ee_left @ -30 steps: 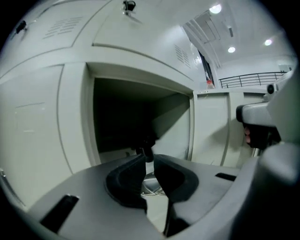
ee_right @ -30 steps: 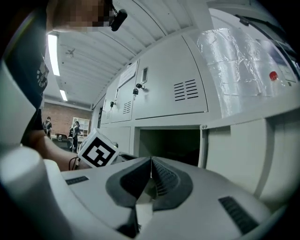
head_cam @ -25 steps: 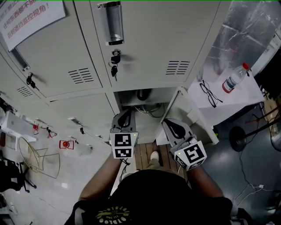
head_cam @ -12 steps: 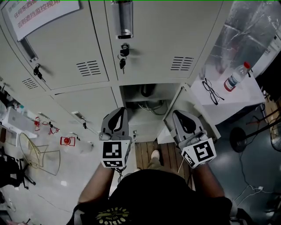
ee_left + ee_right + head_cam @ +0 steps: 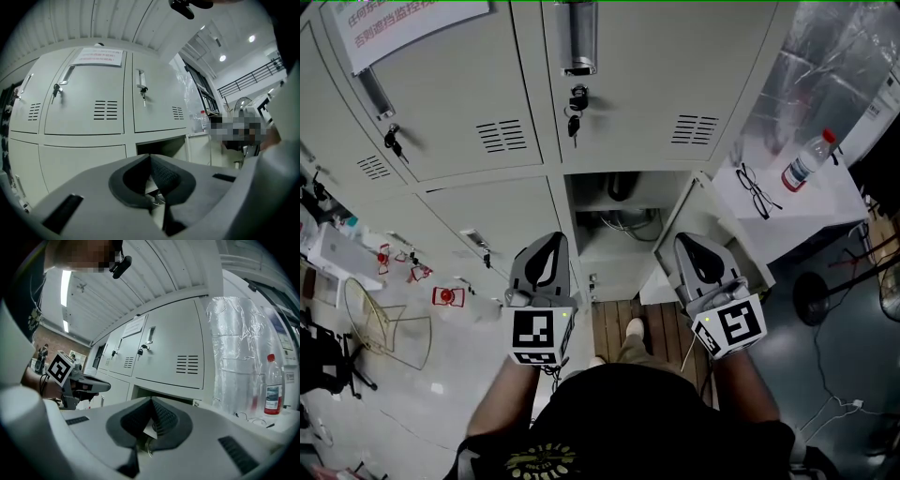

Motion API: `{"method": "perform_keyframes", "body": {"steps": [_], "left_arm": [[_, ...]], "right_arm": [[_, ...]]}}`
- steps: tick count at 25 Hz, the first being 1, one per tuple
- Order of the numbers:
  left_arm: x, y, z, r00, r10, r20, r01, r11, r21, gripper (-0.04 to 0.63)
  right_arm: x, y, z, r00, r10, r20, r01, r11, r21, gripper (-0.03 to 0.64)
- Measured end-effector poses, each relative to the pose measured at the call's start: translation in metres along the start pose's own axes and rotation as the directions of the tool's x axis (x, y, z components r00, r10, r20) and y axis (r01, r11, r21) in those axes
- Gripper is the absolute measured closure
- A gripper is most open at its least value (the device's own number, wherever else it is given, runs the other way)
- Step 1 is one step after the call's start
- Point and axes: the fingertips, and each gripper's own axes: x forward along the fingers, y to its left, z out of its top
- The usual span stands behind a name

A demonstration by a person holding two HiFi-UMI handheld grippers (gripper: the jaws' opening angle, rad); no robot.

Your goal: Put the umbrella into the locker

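- A white notice [image 5: 403, 23] hung on the locker door at the upper left of the head view. It carried red Chinese characters, cut by the frame edge and too small to read whole.
- A clear bottle [image 5: 803, 161] with a red cap stood on the white table [image 5: 825, 211] at the right. The print on its label could not be read.
- Each gripper bore a marker cube [image 5: 540, 337] with black-and-white square patterns and no legible text.
- Bunches of keys [image 5: 575, 108] hung from the locks of the closed upper doors.
- Left gripper [image 5: 551, 240], lower centre-left: its jaws were closed, the pads meeting at the tip with nothing between them.
- Right gripper [image 5: 690, 240], lower centre-right: its jaws were likewise closed pad to pad and held nothing.
- The open locker compartment [image 5: 581, 225] lay at centre frame, between and above the two grippers. Its door [image 5: 698, 220] was swung out to the right.
- A dark curved shape [image 5: 619, 186] sat at the top of that compartment, above loose wires. It could not be told whether this was the umbrella.
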Motion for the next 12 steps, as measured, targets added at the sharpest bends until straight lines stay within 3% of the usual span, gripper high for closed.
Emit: {"method": "perform_keyframes", "body": {"steps": [12], "left_arm": [[-0.0099,-0.0082,-0.0094,0.999,-0.028,-0.022,0.029,1.000,0.009,0.572]], "right_arm": [[-0.0081,0.0114,-0.0061,1.000,0.002,-0.019,-0.002,1.000,-0.002,0.589]]}}
